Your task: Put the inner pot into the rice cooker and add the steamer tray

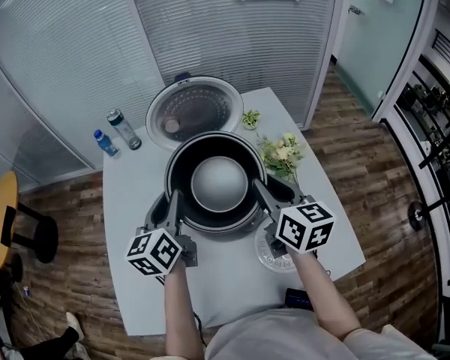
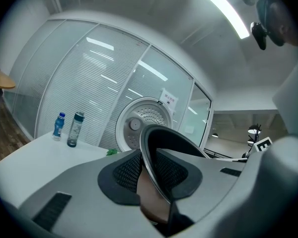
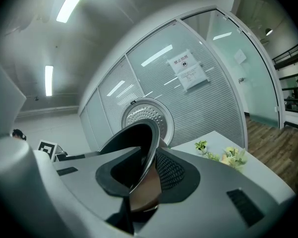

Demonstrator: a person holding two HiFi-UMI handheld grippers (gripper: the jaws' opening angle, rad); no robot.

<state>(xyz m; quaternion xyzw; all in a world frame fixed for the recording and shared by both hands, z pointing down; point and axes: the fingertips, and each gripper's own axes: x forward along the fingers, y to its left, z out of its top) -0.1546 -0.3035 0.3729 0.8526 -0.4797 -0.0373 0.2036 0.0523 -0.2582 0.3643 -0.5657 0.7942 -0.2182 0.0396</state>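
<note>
Head view: a person holds the pot [image 1: 220, 184] by opposite sides of its rim over the open cooker [image 1: 195, 109], whose lid stands raised behind. The left hand-held gripper [image 1: 174, 201] and right hand-held gripper [image 1: 261, 190] each pinch the rim. The cooker's body is largely hidden under the pot, so how far the pot has sunk cannot be told. What looks like the clear tray [image 1: 274, 255] lies on the white worktop [image 1: 232, 283] under the right wrist, with flowers [image 1: 283, 154] just beside the cooker and two bottles [image 1: 124, 129] well off to the left.

Left gripper view: the jaws are clamped on the thin metal rim [image 2: 154, 157], the pads gripping inside and outside the wall. So narrow a bite probably lets the pot pivot. If this side drops faster than the other, the pot could tilt and jam against the cooker's wall.

Right gripper view: the jaws are likewise closed on the rim [image 3: 146, 152], with the lid behind and the flowers off to the right. Letting go before the pot is seated would likely drop it with a bang. A wide swing away could sweep the flowers or the tray off the worktop.
</note>
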